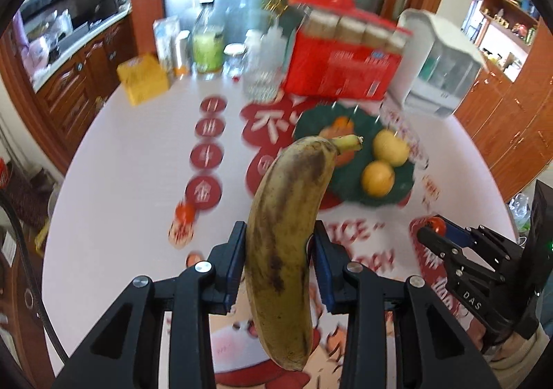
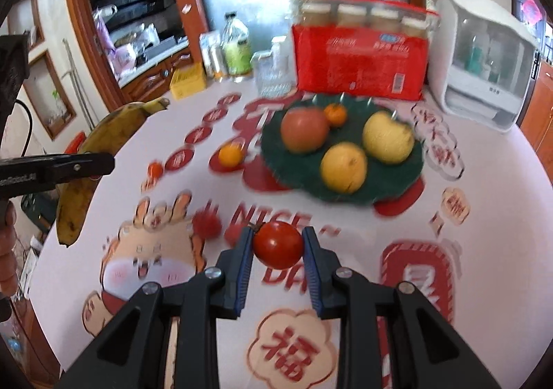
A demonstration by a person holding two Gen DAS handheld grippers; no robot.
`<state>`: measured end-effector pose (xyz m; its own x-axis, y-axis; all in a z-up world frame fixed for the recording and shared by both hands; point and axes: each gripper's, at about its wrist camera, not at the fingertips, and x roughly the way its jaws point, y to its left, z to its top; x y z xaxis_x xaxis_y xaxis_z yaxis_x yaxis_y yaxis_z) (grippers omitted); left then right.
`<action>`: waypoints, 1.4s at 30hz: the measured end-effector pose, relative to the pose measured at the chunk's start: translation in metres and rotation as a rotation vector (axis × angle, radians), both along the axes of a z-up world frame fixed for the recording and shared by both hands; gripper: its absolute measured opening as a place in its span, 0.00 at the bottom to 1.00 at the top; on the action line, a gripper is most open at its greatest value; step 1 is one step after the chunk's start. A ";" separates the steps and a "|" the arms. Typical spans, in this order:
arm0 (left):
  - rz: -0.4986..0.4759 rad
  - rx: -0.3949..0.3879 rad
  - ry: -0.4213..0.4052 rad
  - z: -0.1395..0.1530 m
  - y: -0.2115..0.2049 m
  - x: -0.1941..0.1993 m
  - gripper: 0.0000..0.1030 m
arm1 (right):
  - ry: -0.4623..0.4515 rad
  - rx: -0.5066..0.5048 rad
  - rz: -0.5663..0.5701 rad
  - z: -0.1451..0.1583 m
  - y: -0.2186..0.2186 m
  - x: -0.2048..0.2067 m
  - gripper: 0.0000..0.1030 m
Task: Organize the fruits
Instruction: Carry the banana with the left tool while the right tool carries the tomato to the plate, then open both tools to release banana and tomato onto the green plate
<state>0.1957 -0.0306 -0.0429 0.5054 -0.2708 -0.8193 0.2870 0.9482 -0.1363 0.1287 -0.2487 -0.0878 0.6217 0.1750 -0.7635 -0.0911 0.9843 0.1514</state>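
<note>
While left claw grips banana, red box behind green plate

From my left wrist view the banana hides part of the green plate and most of the reddish fruit behind its stem, and everything past the plate is smeared by motion blur, so I can't read the print on the red box. The right gripper shows only from the side there, and I can barely make out the tomato at its tip. In my right wrist view the left gripper is cut off by the left edge and covers the banana's middle.
</note>
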 end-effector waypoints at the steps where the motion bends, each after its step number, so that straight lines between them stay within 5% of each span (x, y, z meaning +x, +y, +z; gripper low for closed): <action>1: -0.003 -0.005 -0.014 0.008 -0.004 0.005 0.34 | -0.013 -0.001 -0.005 0.009 -0.007 0.006 0.27; 10: -0.017 -0.031 -0.114 0.051 -0.055 0.045 0.34 | -0.096 -0.070 -0.039 0.063 -0.053 0.066 0.27; 19: 0.001 -0.039 -0.114 0.032 -0.106 0.087 0.34 | -0.110 -0.093 -0.058 0.074 -0.087 0.131 0.27; 32: 0.089 -0.023 0.028 -0.072 -0.134 0.126 0.34 | 0.057 -0.031 -0.036 -0.010 -0.115 0.205 0.27; 42: -0.002 -0.039 0.009 -0.096 -0.149 0.118 0.34 | 0.188 0.016 -0.035 -0.072 -0.110 0.243 0.27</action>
